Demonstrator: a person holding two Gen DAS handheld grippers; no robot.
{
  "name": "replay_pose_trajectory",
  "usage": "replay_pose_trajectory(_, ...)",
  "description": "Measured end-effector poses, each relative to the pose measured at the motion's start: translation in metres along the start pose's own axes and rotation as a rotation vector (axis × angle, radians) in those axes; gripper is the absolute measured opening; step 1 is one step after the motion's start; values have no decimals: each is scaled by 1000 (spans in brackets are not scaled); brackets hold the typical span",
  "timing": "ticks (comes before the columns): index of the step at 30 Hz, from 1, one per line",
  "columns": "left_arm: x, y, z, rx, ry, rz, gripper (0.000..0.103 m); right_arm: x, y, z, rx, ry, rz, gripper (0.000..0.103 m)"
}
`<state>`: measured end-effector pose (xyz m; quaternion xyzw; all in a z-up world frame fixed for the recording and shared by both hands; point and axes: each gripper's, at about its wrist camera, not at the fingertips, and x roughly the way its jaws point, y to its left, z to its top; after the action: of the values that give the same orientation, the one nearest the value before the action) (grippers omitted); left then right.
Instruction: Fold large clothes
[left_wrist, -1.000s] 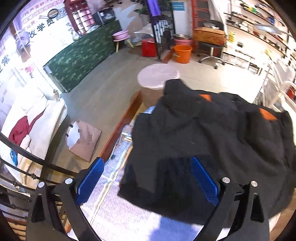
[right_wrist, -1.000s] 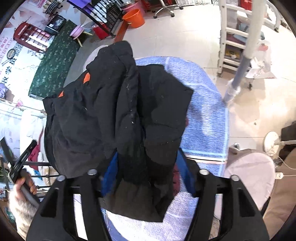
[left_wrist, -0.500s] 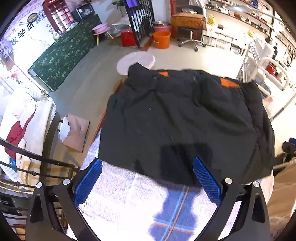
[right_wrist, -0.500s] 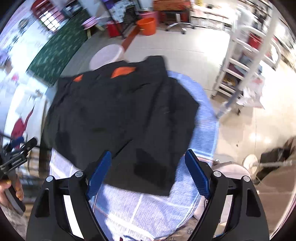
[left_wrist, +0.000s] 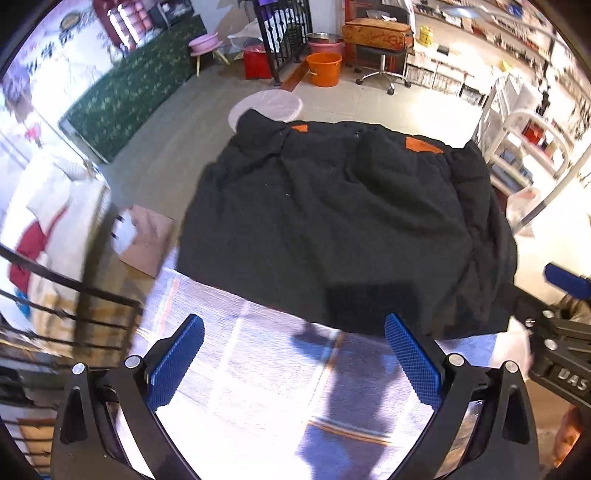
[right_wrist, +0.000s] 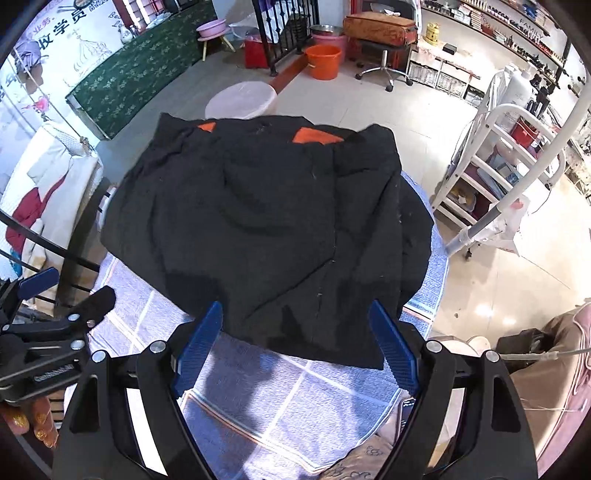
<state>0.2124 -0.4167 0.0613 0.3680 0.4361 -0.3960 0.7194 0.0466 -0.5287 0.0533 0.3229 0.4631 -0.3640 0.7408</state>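
A black padded jacket (left_wrist: 332, 221) with two orange patches (left_wrist: 421, 146) lies folded and flat on a round table under a blue-and-white checked cloth (left_wrist: 258, 376). My left gripper (left_wrist: 293, 325) hangs open above the bare cloth, just short of the jacket's near hem, with nothing between its blue pads. In the right wrist view the same jacket (right_wrist: 266, 229) fills the middle. My right gripper (right_wrist: 295, 306) is open over its near edge, pads clear of the fabric. The left gripper (right_wrist: 70, 291) also shows at the left edge there, held by a hand.
Beyond the table stand a white round stool (right_wrist: 243, 99), an orange bucket (right_wrist: 323, 61) and a swivel chair. A white rack (right_wrist: 498, 158) is to the right, a black railing (left_wrist: 55, 284) to the left, and a pink cushioned seat (right_wrist: 565, 354) at the near right.
The right gripper let go of the jacket fold, opened wide and drew back upward. The left gripper also pulled back, so more bare cloth shows. The jacket now lies flat.
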Motion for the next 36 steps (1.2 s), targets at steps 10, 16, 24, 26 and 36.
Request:
replay_pose_trajectory(10, 7, 16, 9, -51, 55, -33, 97, -10, -1, 3, 25, 9, -50, 81)
replay_pose_trajectory(16, 15, 11, 6, -20, 73, 1, 97, -6, 2, 2, 15, 20, -27, 81)
replay_pose_trajectory(24, 16, 8, 5, 19, 70, 52, 97, -1, 4, -1, 16, 41, 0, 81)
replay_pose_trajectory(26, 17, 5, 5, 39, 73, 80, 97, 0, 4, -1, 18, 48, 5, 81)
replay_pose_trajectory(36, 21, 3, 4, 62, 84, 88, 97, 3, 1, -1, 30, 47, -29, 81)
